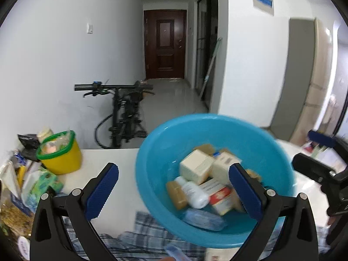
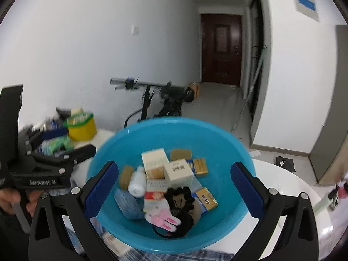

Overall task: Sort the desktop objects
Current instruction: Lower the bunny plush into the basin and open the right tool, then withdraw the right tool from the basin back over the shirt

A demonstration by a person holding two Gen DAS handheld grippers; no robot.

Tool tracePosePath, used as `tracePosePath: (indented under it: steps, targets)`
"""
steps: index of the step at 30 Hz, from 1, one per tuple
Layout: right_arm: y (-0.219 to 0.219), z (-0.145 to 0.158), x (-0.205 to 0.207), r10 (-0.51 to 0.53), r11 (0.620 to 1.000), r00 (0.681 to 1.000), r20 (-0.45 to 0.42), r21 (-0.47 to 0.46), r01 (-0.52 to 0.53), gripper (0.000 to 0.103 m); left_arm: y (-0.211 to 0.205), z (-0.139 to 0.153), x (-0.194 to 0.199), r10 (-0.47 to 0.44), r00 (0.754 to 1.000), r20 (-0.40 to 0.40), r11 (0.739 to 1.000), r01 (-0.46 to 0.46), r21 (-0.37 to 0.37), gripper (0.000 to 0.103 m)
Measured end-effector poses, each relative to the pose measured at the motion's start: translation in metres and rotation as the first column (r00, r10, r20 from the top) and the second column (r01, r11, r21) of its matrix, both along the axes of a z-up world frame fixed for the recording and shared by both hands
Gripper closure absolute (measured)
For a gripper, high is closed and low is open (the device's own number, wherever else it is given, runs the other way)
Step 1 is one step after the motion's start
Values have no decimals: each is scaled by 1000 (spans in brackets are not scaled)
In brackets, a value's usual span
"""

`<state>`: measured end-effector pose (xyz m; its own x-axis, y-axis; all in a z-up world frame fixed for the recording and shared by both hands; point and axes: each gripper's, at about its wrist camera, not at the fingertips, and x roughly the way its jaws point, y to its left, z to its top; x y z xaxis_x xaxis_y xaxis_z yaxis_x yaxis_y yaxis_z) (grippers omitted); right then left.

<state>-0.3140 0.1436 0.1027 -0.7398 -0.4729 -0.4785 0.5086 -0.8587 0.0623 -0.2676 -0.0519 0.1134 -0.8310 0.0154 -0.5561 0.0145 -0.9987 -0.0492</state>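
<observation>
**Two claws spread wide over a blue basin of small goods**

Both grippers hang with their jaws wide apart, pinching nothing. The left gripper [image 1: 174, 187] has its blue-padded fingers [image 1: 102, 190] straddling the near left part of the blue basin [image 1: 156, 152], one finger outside the rim and the other over the contents. The right gripper [image 2: 174, 187] is open just as far, with the basin [image 2: 217, 134] sitting between and beyond its fingers; whether either pad touches the rim I cannot tell.

Inside the basin lies a jumble: a cream carton [image 2: 154, 163], a white box with a barcode [image 2: 178, 171], a small white bottle [image 2: 137, 182] on its side, a red-and-white box [image 2: 155, 193], tan soap-like bars [image 2: 181, 154], a blue cloth-like pad [image 2: 127, 202], a black scrunchie [image 2: 180, 198] and a pink-and-white plush toy [image 2: 163, 215].

The basin rests on a white table [image 1: 121, 158], partly over a blue checked cloth [image 1: 139, 239] at the near edge. At the table's far left corner stands a yellow bucket [image 1: 63, 158] with a green rim, beside a heap of packets [image 1: 41, 184]. Behind the table, a black bicycle [image 1: 124, 108] leans near the wall, with a dark wooden door [image 1: 165, 43] at the end of the corridor.
</observation>
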Motion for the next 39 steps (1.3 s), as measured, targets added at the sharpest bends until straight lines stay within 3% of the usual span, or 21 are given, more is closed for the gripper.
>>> tracePosePath:
  steps: [3, 7, 10, 17, 21, 24, 28, 33, 35, 39]
  targets:
    - [1, 11, 25, -17, 1000, 1000, -16, -23, 17, 0, -3, 11, 8, -12, 1000, -28, 999, 13, 30, 0]
    - [-1, 23, 66, -16, 998, 999, -29, 60, 18, 0, -5, 20, 14, -45, 998, -40, 996, 48, 72, 0]
    - [5, 24, 109, -37, 995, 998, -57, 89, 42, 0, 1, 27, 19, -56, 997, -50, 996, 59, 63, 0]
    - [6, -25, 155, -16, 992, 1000, 8, 125, 15, 0, 12, 40, 32, -81, 994, -79, 995, 86, 54, 0]
    - [12, -77, 151, 56, 995, 992, 112, 74, -65, 0, 17, 44, 39, -64, 993, -96, 995, 71, 69, 0]
    - [18, -97, 139, 41, 997, 993, 108, 64, -48, 0, 25, 45, 41, -70, 993, -98, 996, 75, 52, 0]
    - [32, -106, 127, 36, 999, 994, 105, -10, -35, 0, 32, 44, 41, -37, 994, -100, 999, 35, -13, 0]
    - [34, -113, 120, 13, 1000, 990, 141, -7, -12, 0, 38, 44, 43, -31, 994, -107, 998, 24, -63, 0]
    - [33, -112, 121, 21, 1000, 990, 141, -20, -19, 0, 39, 48, 47, -9, 988, -152, 995, -6, -97, 0]
    - [30, -111, 125, 25, 1000, 993, 119, -2, -25, 0, 33, 48, 63, 30, 986, -162, 994, -46, -95, 0]
